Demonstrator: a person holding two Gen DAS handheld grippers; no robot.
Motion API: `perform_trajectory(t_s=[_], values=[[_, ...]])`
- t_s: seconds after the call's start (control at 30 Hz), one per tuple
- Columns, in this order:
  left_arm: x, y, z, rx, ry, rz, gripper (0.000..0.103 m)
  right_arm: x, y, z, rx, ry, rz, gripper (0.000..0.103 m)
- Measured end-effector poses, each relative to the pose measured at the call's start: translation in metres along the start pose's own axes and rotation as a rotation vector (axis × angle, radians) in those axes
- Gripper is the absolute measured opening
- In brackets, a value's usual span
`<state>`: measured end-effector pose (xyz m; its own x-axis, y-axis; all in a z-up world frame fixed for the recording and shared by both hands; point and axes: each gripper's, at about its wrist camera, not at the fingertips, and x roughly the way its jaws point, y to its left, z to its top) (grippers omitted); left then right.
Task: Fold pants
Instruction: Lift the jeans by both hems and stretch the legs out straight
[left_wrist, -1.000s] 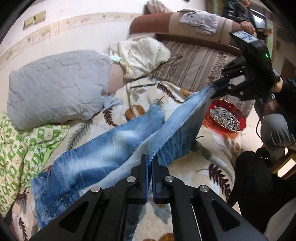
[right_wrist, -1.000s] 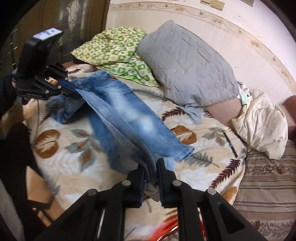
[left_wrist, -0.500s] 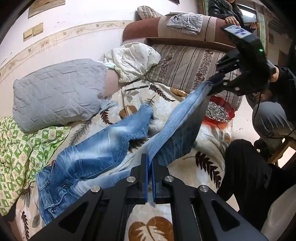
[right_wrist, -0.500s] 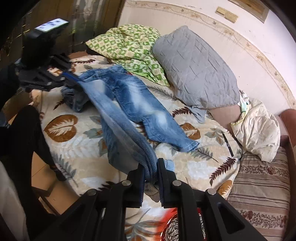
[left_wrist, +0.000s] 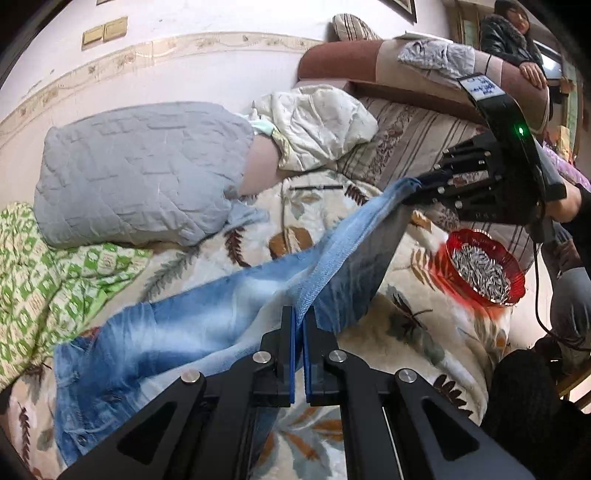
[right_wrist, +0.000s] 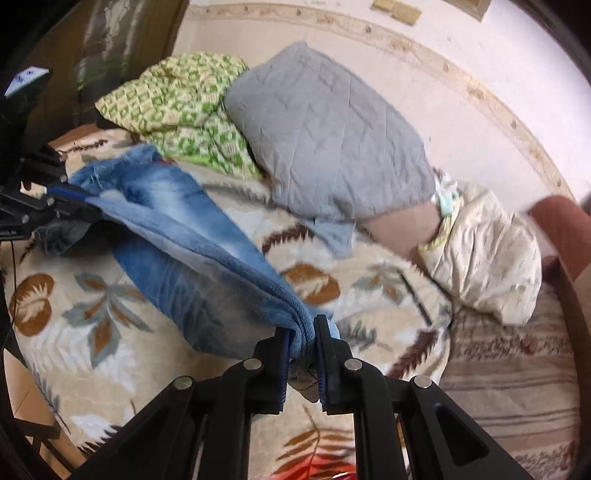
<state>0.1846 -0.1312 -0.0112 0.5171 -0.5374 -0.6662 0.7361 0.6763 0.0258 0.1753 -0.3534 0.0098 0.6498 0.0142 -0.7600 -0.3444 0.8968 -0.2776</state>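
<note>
Blue jeans (left_wrist: 192, 325) lie on a leaf-patterned bedspread (left_wrist: 424, 325). My left gripper (left_wrist: 300, 317) is shut on the edge of one leg near the waist end. My right gripper (right_wrist: 302, 332) is shut on the bunched hem end of the same leg (right_wrist: 192, 258). That leg is stretched taut between the two grippers, lifted above the bed. The other leg lies flat under and beyond it. The right gripper also shows in the left wrist view (left_wrist: 413, 188), and the left gripper in the right wrist view (right_wrist: 79, 206).
A grey quilted pillow (left_wrist: 140, 173) and a green patterned blanket (left_wrist: 37, 280) lie along the wall. A cream bundle (left_wrist: 314, 125) and a striped sofa (left_wrist: 413, 144) are beyond. A red bowl of seeds (left_wrist: 480, 266) sits at the bed's edge. A pen (left_wrist: 316, 187) lies on the bedspread.
Both grippers have carried the held leg toward the wall, over the flat leg. The stretched leg now covers more of the other leg, and the grippers sit lower over the bed.
</note>
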Motion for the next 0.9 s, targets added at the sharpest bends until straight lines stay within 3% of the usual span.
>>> perform_trajectory(t_s=[0.3, 0.47, 0.73, 0.9], values=[[0.006, -0.051, -0.062, 0.05, 0.09, -0.063, 0.003, -0.005, 0.039, -0.099, 0.061, 0.112, 0.17, 0.013], [0.018, -0.072, -0.106, 0.095, 0.178, -0.043, 0.003, 0.003, 0.07, -0.135, 0.054, 0.195, 0.244, 0.013], [0.035, -0.077, -0.142, 0.081, 0.277, -0.018, 0.003, 0.017, 0.091, -0.143, 0.048, 0.266, 0.277, 0.013], [0.04, -0.074, -0.143, 0.049, 0.292, -0.018, 0.004, 0.016, 0.099, -0.14, 0.026, 0.276, 0.247, 0.013]])
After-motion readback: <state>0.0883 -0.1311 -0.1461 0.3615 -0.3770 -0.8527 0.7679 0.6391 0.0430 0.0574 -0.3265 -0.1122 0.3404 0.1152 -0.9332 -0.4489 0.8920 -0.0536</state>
